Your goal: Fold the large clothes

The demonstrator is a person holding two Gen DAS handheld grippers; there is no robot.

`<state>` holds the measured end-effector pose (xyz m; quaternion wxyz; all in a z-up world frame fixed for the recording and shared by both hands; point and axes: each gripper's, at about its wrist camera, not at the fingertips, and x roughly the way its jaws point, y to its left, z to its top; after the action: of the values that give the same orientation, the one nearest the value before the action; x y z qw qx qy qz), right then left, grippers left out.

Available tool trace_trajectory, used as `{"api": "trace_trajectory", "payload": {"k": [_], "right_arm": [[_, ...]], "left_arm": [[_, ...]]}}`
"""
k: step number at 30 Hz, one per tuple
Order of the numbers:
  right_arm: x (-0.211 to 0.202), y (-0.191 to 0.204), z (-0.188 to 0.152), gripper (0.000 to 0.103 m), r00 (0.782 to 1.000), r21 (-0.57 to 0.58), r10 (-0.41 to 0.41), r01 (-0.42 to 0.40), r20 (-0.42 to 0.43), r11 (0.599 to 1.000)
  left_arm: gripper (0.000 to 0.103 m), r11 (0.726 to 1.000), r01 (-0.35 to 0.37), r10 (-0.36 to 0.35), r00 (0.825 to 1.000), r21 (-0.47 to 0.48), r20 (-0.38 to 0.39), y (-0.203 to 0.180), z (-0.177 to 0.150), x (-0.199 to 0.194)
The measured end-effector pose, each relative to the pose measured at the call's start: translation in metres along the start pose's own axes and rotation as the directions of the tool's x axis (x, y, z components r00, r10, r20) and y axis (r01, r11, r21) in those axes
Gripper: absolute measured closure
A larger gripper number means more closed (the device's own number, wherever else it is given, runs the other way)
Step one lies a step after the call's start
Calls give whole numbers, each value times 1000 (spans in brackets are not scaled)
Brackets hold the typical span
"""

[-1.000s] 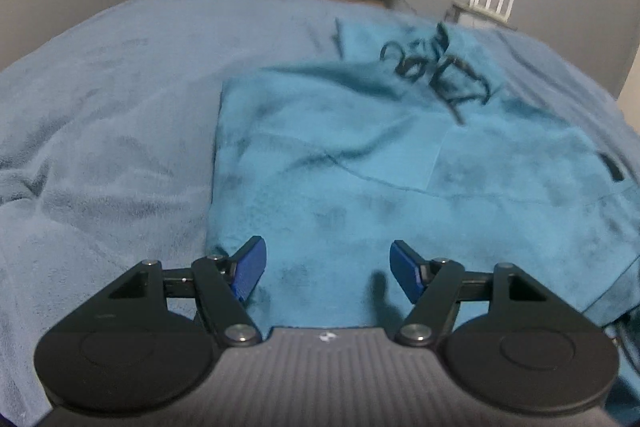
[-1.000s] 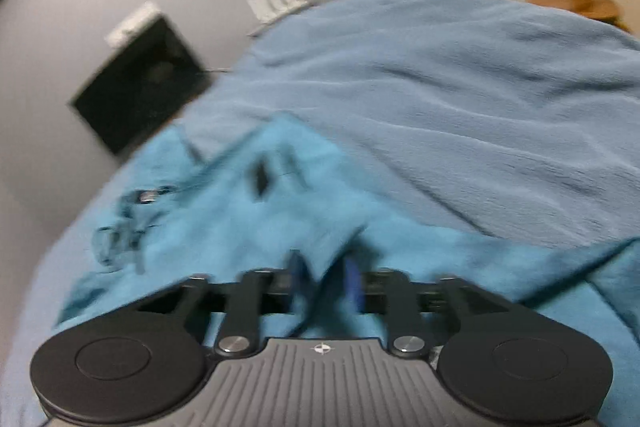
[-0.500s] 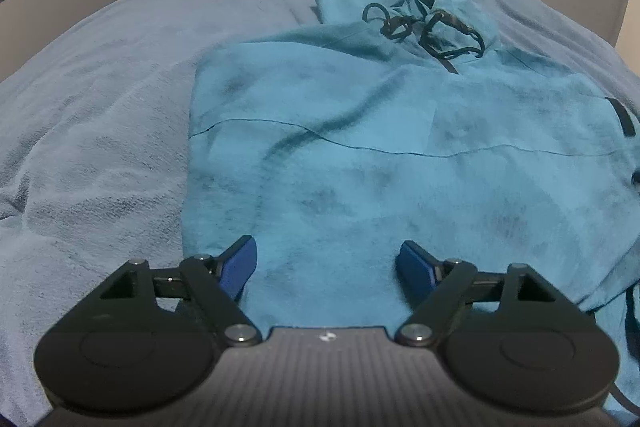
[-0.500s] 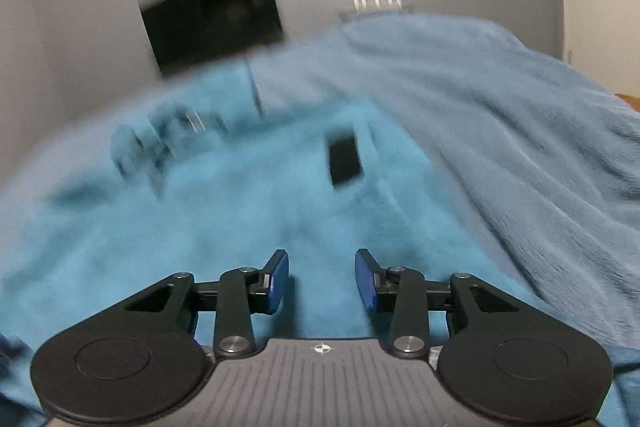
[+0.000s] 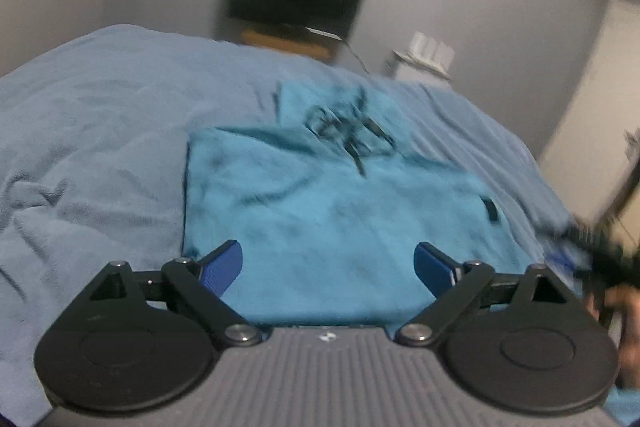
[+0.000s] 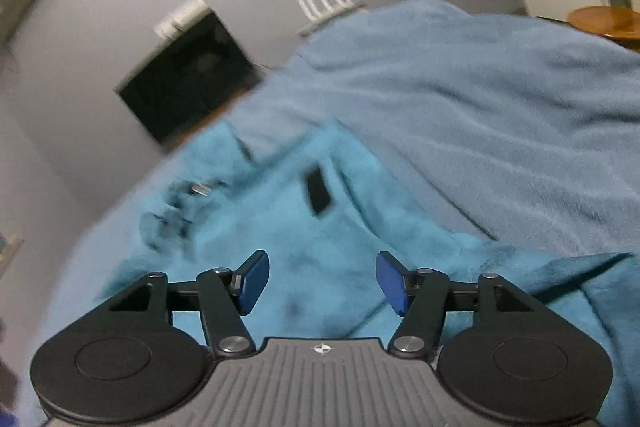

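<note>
A teal hoodie [image 5: 340, 211] lies folded on a bed covered with a grey-blue fleece blanket [image 5: 92, 131], filling the centre of the left wrist view. Its black drawstrings [image 5: 344, 127] tangle near the top of the garment, above centre in the frame, and a small black tag [image 5: 490, 209] sits toward its right edge. The left claw [image 5: 328, 263] hangs over the near edge of the hoodie with its blue pads spread wide and widening; only the cloth below shows between them, and neither pad presses on it. At the right edge of that frame the other tool and part of a hand [image 5: 624, 311] appear, blurred.

In the right wrist view the scene is tilted. The right claw [image 6: 322, 281] is also opening, its pads apart above the teal fabric [image 6: 280, 227] with nothing pinched. The black tag [image 6: 318, 189] shows above centre, the drawstrings [image 6: 176, 207] to the left, blurred. More teal cloth [image 6: 580, 279] bunches at the lower right. A dark television [image 6: 188, 75] stands against the grey wall at the upper left, with a white router [image 6: 328, 3] to its right
</note>
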<state>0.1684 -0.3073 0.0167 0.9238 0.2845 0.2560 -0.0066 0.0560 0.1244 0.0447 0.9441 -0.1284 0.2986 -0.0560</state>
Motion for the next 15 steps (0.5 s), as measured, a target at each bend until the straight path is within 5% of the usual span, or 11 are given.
{"api": "trace_trajectory", "payload": {"k": [3, 10, 15], "right_arm": [[-49, 14, 22, 29, 992, -86, 121, -119, 23, 989], [-169, 13, 54, 17, 978, -355, 206, -205, -34, 912], [-235, -12, 51, 17, 979, -468, 177, -205, -105, 860]], "left_arm": [[11, 995, 38, -35, 999, 92, -36, -7, -11, -39], [11, 962, 140, -109, 984, 235, -140, -15, -48, -114], [11, 878, 247, -173, 962, 411, -210, -30, -81, -161]]}}
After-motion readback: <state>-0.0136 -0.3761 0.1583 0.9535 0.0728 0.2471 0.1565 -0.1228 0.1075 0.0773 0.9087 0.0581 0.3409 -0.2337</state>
